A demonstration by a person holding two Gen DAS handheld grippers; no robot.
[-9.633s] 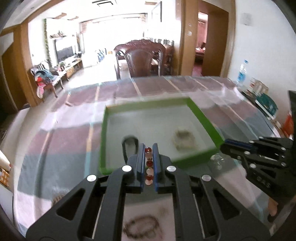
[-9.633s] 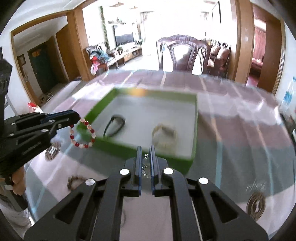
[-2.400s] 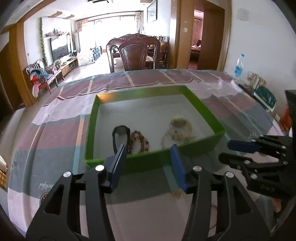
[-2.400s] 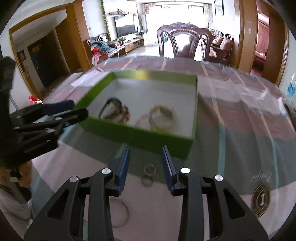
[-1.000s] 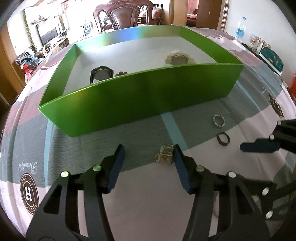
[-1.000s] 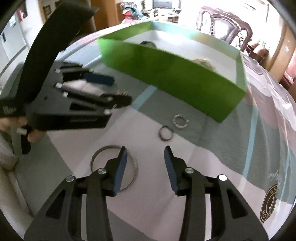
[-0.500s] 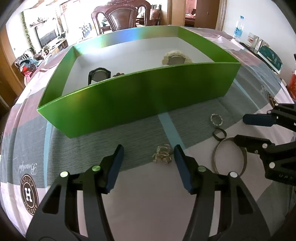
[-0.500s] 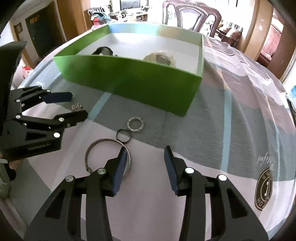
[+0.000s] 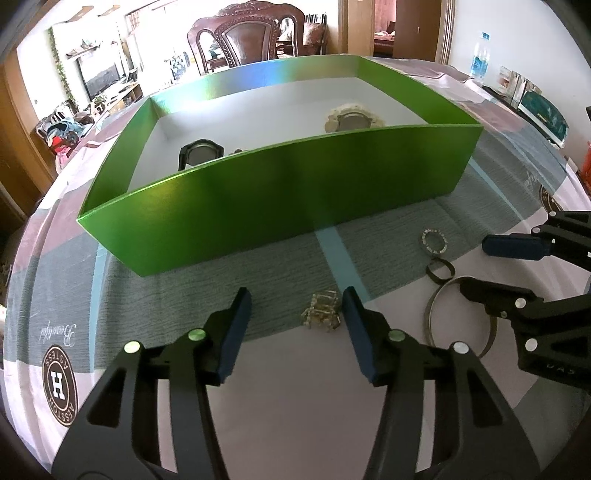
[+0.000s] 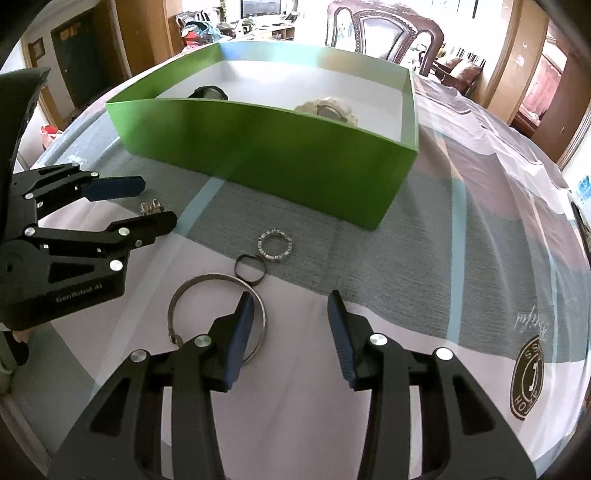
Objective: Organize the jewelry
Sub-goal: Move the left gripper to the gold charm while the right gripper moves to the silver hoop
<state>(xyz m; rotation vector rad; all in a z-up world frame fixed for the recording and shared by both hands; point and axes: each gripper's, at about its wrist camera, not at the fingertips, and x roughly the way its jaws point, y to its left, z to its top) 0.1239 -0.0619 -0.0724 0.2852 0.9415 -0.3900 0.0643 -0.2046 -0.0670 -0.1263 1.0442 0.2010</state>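
A small gold trinket (image 9: 321,314) lies on the tablecloth between the fingers of my left gripper (image 9: 295,299), close to the right finger. The jaws are closing and the pads do not touch it. My right gripper (image 10: 291,301) stands open and low over the cloth, its left finger over the rim of a silver bangle (image 10: 210,276). A dark ring (image 10: 250,268) and a studded ring (image 10: 275,244) lie just ahead of it. The green box (image 9: 295,199) behind holds a black watch (image 9: 201,151) and a cream watch (image 9: 352,120).
The box's tall front wall (image 10: 277,147) stands close ahead of both grippers. The left gripper (image 10: 155,205) is near the bangle's left side. A carved chair (image 9: 247,33) stands past the table and a water bottle (image 9: 480,55) at the far right.
The right gripper has rolled and shifted, coming to rest over the bangle's rim beside the left gripper. The left gripper has stayed over the gold trinket, its fingers slightly closer together.
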